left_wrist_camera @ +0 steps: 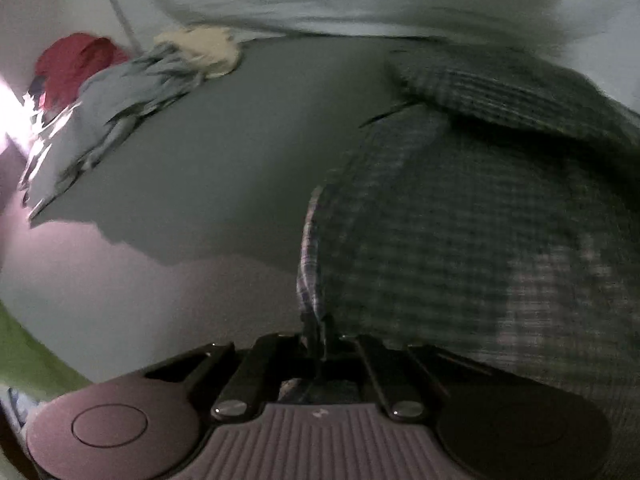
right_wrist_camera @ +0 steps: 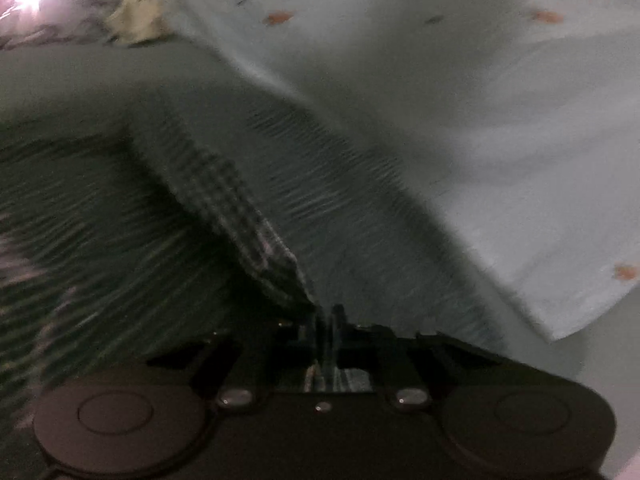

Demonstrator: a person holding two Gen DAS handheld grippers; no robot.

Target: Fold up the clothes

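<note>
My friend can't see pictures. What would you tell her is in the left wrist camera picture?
The left tool is shut on the edge of a dark checked shirt that spreads across the right side over a grey surface. Far off at the left lie a red cloth, a cream cloth and a crumpled grey cloth.

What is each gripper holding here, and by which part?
Both are shut on the checked shirt: the left gripper pinches its striped edge, and the right gripper pinches the tip of a folded edge.
</note>
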